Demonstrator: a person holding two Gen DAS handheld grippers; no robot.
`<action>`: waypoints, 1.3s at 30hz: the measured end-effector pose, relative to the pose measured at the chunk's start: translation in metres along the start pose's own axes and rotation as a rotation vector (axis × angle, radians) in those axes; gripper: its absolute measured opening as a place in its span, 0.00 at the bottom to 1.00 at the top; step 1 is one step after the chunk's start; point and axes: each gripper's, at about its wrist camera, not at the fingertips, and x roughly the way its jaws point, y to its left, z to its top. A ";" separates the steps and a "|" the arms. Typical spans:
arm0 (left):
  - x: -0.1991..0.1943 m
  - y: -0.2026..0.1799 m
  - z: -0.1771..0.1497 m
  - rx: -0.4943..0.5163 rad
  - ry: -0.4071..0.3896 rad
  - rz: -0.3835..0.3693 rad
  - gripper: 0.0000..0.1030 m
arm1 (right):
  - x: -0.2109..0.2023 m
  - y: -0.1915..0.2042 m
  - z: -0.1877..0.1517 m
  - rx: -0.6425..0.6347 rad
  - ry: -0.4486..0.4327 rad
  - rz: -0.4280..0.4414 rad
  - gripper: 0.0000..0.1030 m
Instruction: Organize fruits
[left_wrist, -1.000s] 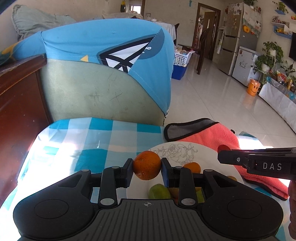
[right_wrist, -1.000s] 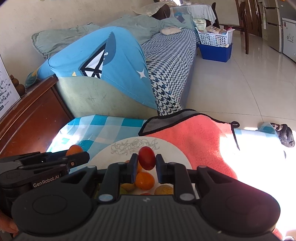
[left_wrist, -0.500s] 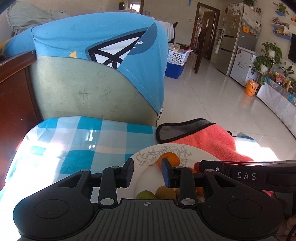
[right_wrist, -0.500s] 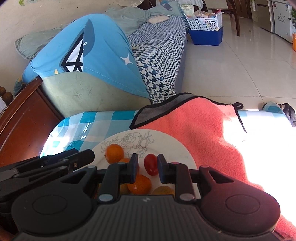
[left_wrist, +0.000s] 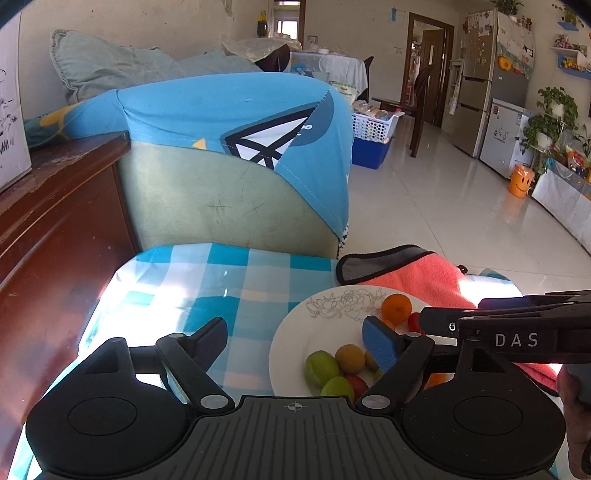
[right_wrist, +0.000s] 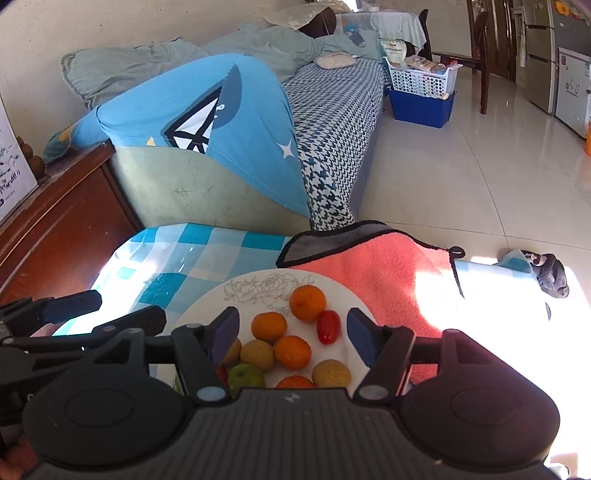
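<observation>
The fruits lie together on a white plate (right_wrist: 207, 299) with a grey rose drawing, which sits on the blue-checked table (right_wrist: 184, 258) toward its near edge. In the right wrist view, an orange (right_wrist: 307, 302) lies farthest back on the plate, with a small red tomato (right_wrist: 328, 326) just beside it; in front of them sit two more oranges (right_wrist: 269, 326), a pair of brownish-yellow fruits (right_wrist: 257, 354) and a green fruit (right_wrist: 245, 374) at the near rim. A coral-pink towel (right_wrist: 373, 258) with a grey border spreads over the table's right part, its edge reaching under the plate's far rim. The right claw (right_wrist: 291, 332) hangs over the plate, its jaws having just been opening, now spread wide with nothing pinched between them; the fruit below lies free. The left claw (left_wrist: 295, 341) stands likewise wide, its jaws just opened and empty, one pad over the checked cloth and the other over the plate's fruit. In the left wrist view the right claw's black fingers (left_wrist: 443, 319) reach in from the right, above the plate. Behind the table's far edge stands a sofa arm (left_wrist: 207, 199) draped in a blue cover (left_wrist: 229, 110), with a dark wooden cabinet (left_wrist: 55, 221) beyond the table's left edge.
</observation>
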 end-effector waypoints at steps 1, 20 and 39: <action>-0.004 0.000 -0.002 0.004 0.014 0.010 0.86 | -0.003 0.000 -0.002 0.003 0.007 -0.003 0.75; -0.046 -0.023 -0.044 0.089 0.163 0.087 0.93 | -0.051 0.003 -0.042 -0.019 0.123 -0.118 0.93; -0.020 -0.017 -0.036 0.029 0.226 0.143 0.93 | -0.024 0.006 -0.043 -0.039 0.195 -0.208 0.96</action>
